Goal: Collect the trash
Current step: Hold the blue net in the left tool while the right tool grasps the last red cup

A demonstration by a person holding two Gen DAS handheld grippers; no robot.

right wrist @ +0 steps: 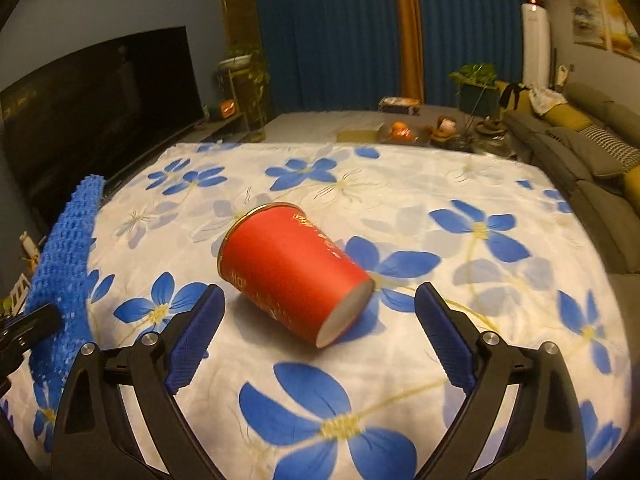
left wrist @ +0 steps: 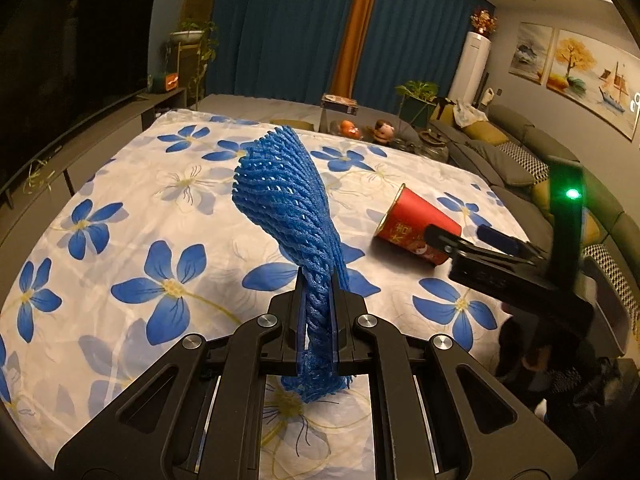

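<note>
The left claw [left wrist: 316, 280] is clamped on a blue foam mesh sleeve [left wrist: 286, 192], already collected. The right claw [right wrist: 320, 312] stands wide apart, with the tipped red paper cup [right wrist: 292, 272] lying between and just ahead of its pads on the flowered cloth [right wrist: 440, 360]. Judging by this, the cup pickup is in hand: the next move calls for advancing and closing across its body.

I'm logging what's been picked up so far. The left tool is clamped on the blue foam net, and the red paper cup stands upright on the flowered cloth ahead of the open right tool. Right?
Not quite: the red paper cup lies on its side, as the right wrist view shows. The left tool is clamped on the blue foam net, and the right tool is open over the flowered cloth.
</note>
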